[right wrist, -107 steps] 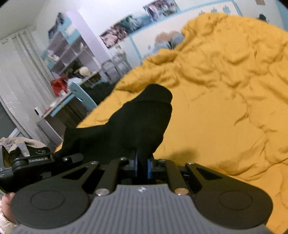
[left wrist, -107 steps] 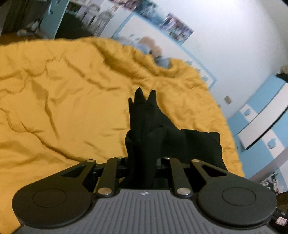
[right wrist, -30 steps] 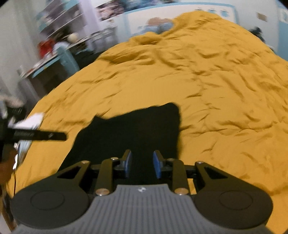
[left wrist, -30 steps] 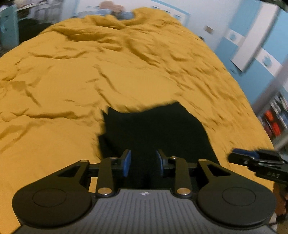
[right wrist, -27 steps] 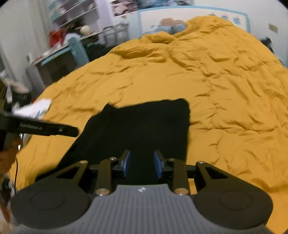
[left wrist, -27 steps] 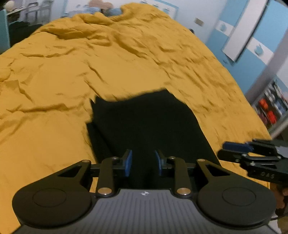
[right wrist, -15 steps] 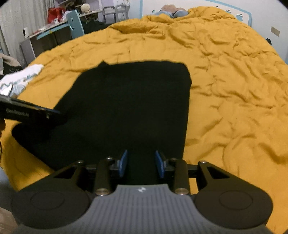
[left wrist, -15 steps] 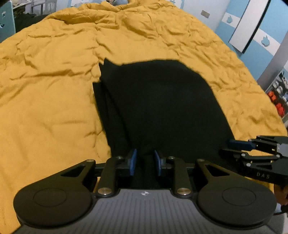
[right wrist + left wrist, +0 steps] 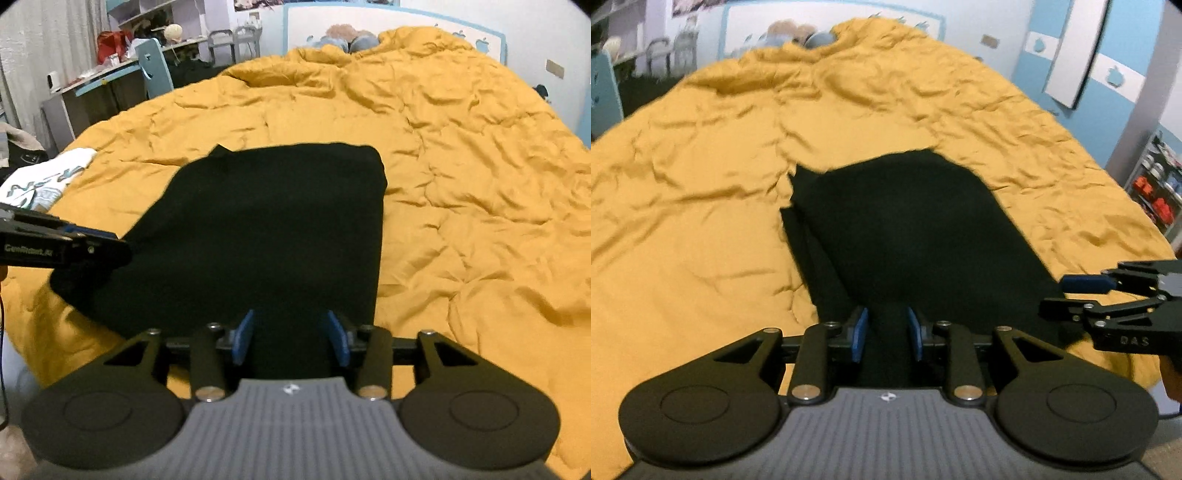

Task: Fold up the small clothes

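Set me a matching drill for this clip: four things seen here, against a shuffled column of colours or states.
Things:
1. black garment
2. duvet
3. printed white garment
4. right claw

States:
A. mustard yellow, wrinkled
B. open, over the black cloth's near edge
C. spread flat on the bed
D. lying at the bed's left edge

Pairs: 1-C, 2-A, 3-D, 4-B

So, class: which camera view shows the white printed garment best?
The right wrist view: the white printed garment lies at the yellow bedspread's left edge. The left wrist view does not show it.
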`<action>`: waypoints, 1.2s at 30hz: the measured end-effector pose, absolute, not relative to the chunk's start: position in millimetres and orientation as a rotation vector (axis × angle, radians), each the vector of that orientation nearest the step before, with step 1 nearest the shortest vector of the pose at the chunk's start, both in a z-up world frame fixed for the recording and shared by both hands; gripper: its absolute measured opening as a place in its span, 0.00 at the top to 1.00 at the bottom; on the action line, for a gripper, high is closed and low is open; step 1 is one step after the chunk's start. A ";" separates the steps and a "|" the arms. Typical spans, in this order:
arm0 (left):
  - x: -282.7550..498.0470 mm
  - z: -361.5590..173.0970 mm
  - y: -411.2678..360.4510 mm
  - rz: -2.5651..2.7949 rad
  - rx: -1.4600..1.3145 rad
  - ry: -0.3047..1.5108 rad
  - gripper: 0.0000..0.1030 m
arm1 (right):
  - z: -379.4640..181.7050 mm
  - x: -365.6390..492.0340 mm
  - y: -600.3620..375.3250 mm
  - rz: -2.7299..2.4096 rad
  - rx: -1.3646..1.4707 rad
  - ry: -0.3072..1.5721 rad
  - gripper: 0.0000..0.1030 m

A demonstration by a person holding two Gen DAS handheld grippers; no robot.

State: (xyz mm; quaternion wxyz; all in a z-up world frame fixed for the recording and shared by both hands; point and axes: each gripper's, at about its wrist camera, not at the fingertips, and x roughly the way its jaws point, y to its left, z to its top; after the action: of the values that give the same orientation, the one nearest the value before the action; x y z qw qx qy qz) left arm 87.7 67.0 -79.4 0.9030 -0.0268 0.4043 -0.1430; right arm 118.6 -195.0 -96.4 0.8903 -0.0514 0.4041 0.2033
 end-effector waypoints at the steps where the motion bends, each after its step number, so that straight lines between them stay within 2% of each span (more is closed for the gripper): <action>1: 81.5 -76.2 65.6 -0.303 -0.047 0.826 0.71 | -94.3 113.2 -195.5 0.420 -0.109 0.835 0.58; 5: 69.2 -80.8 64.7 -0.283 -0.028 0.838 0.68 | -100.8 101.1 -199.8 0.399 -0.103 0.861 0.56; 16: 69.3 -135.4 66.4 -0.228 -0.005 0.911 0.66 | -151.6 104.2 -206.1 0.402 -0.074 0.931 0.56; 20: 67.9 -119.5 69.1 -0.226 -0.024 0.912 0.66 | -138.3 105.8 -205.0 0.391 -0.075 0.938 0.56; 24: 58.8 -88.3 65.6 -0.219 -0.034 0.836 0.65 | -106.4 102.2 -206.0 0.381 -0.032 0.898 0.56; 26: 52.6 -69.6 63.9 -0.220 -0.056 0.761 0.60 | -86.2 98.4 -206.0 0.385 -0.009 0.838 0.54; 28: 49.6 -52.4 58.6 -0.189 -0.047 0.692 0.52 | -65.7 93.3 -202.9 0.369 -0.005 0.768 0.45; 29: 48.5 -43.4 55.5 -0.168 -0.040 0.652 0.48 | -56.3 91.1 -201.8 0.362 -0.002 0.735 0.37; 30: 47.6 -35.9 52.8 -0.153 -0.037 0.618 0.38 | -47.9 88.8 -200.8 0.360 0.001 0.706 0.30; 31: 46.9 -28.7 49.9 -0.141 -0.032 0.589 0.26 | -39.6 86.0 -200.1 0.359 0.004 0.675 0.29; 33: 45.0 -15.6 42.7 -0.101 -0.023 0.544 0.17 | -25.4 79.6 -198.8 0.353 0.009 0.630 0.21; 36: 39.4 -2.0 29.7 -0.015 0.024 0.484 0.10 | -13.0 71.0 -195.4 0.351 0.007 0.598 0.21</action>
State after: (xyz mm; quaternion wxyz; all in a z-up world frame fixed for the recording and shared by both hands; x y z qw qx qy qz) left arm 39.4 29.7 -2.0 0.9708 0.0118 0.2396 -0.0073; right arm 71.0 -195.4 -13.0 0.9405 0.0033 0.2930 0.1722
